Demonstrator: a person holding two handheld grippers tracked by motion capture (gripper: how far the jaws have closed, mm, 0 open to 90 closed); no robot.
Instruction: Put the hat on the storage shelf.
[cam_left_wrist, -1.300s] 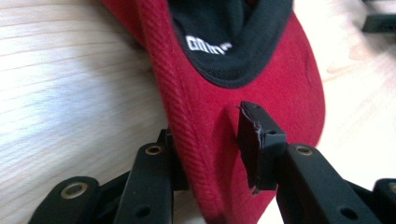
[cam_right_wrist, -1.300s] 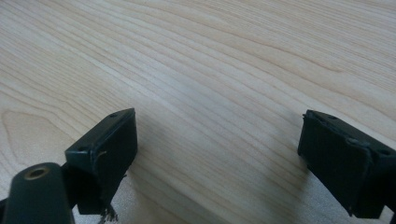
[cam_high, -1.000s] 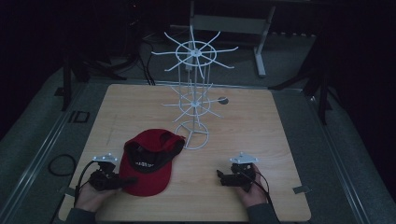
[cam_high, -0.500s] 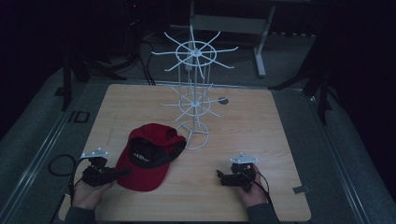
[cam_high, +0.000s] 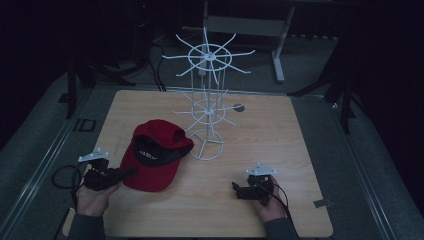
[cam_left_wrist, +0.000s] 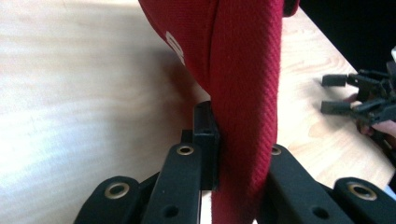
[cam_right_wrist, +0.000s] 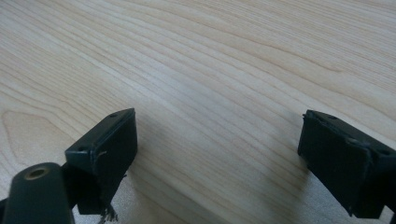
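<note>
Left tongs (cam_left_wrist: 233, 154) just closed, clamping red cap (cam_high: 156, 152) by brim edge, ready for lifting toward white rack (cam_high: 207, 107). Right tongs (cam_right_wrist: 219, 158) spread wide, idle over desk (cam_high: 280, 140).

Two hand-held black grippers low over the pale wooden table (cam_high: 280, 130)

The left black two-jaw gripper (cam_high: 131, 172) sits in the person's left hand (cam_high: 92, 196) at the table's near-left corner, its jaws having just closed, now clamped on the brim of the red fabric cap (cam_left_wrist: 245, 93). The right black two-jaw gripper (cam_high: 235, 189), held in the right hand (cam_high: 270, 207) near the table's front edge, points left with jaws spread wide.
</note>
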